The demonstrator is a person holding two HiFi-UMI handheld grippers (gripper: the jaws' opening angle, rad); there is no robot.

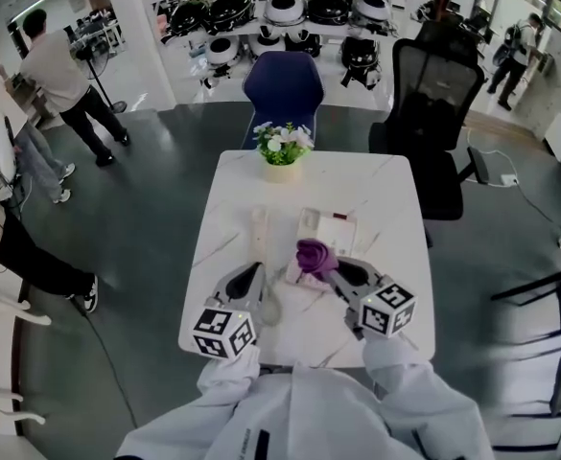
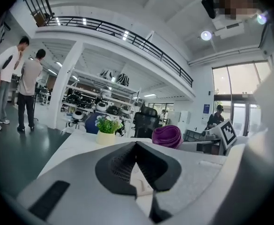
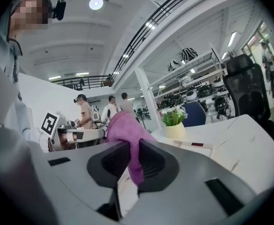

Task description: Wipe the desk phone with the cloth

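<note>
The white desk phone (image 1: 326, 230) lies in the middle of the white table (image 1: 395, 209), with its handset (image 1: 259, 228) off the base to its left. My right gripper (image 1: 330, 268) is shut on a bunched purple cloth (image 1: 314, 255), which hangs over the phone's near edge. In the right gripper view the cloth (image 3: 125, 125) is pinched between the jaws of the right gripper (image 3: 133, 146), and the phone (image 3: 193, 146) shows beyond them. My left gripper (image 1: 255, 274) hovers just short of the handset's near end. Its jaws (image 2: 136, 145) are shut, tips touching, nothing clearly held.
A flower pot (image 1: 282, 151) stands at the table's far edge. A blue chair (image 1: 282, 84) is behind the table and a black office chair (image 1: 433, 103) at its far right. People (image 1: 64, 75) stand on the floor at the left.
</note>
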